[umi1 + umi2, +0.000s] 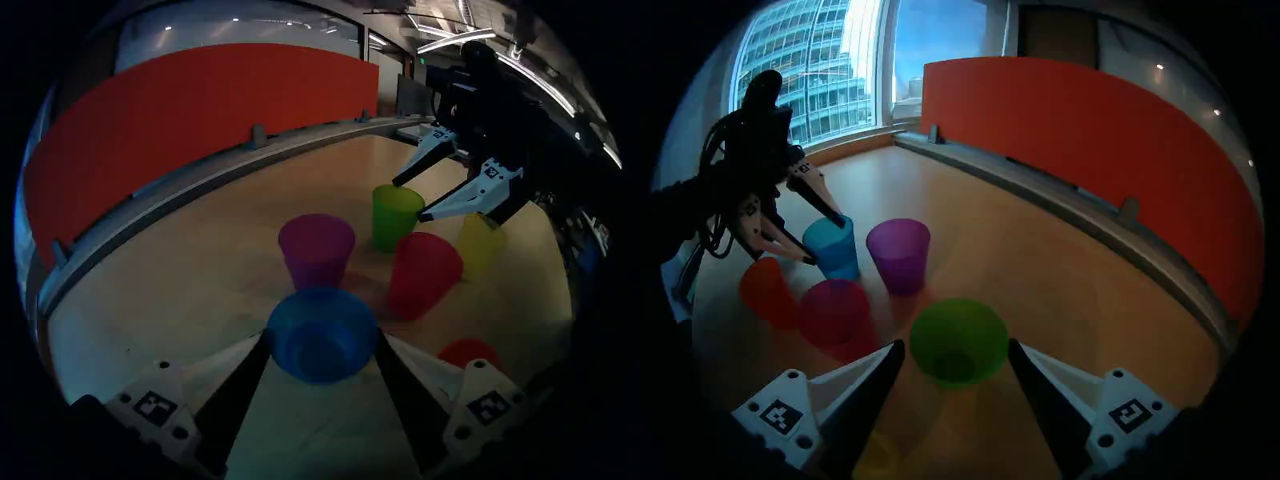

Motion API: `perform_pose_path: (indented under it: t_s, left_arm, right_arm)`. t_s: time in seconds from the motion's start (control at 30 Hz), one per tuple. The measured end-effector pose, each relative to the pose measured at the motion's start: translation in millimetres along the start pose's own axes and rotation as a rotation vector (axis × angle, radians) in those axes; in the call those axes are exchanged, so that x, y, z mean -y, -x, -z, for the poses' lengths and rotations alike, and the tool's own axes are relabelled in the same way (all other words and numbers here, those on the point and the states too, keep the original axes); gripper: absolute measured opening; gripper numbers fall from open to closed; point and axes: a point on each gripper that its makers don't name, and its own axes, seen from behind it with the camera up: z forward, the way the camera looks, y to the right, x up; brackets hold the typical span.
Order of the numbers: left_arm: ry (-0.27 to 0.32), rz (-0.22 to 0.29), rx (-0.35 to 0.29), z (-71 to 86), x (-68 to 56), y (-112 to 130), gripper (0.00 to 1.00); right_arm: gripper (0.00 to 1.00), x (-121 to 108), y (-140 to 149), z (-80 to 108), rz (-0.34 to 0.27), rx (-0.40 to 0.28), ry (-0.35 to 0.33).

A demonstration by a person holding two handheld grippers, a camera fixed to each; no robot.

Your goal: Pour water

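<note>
On the wooden table (200,264) a cluster of coloured cups stands close together, and the work looks to be at its grasping step, with nothing tipped yet. The left claw (322,340) is spread to the width of the blue cup (322,332), and both of its fingertips (260,348) lie against the cup's sides, so I judge it clamped on that cup. The right claw (956,346) is set the same way about the green cup (958,340), one finger against each wall. Seen from across in the other claw's view, each cup stands upright on the table (neither looks lifted). I cannot tell whether either cup holds water, as the insides are too dim to read. The purple cup (317,248) stands just behind the blue one, and a red cup (422,274) sits between the two gripped cups, just beside the green. The next move, as I judge it, calls for raising one gripped cup clear of its neighbours, bringing its lip over the mouth of the other, and tilting slowly. With the red and purple cups so near, a careless swing could knock them over.
</note>
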Motion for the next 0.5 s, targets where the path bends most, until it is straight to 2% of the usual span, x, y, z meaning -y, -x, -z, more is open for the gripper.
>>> perform_pose_path:
  t_s: [0.5]
  left_arm:
    - [0.001, 0.0, 0.001, -4.1, 0.6, 0, 0.91]
  right_arm:
    - [1.0, 1, 5, -15.2, -0.011, 0.022, -0.006]
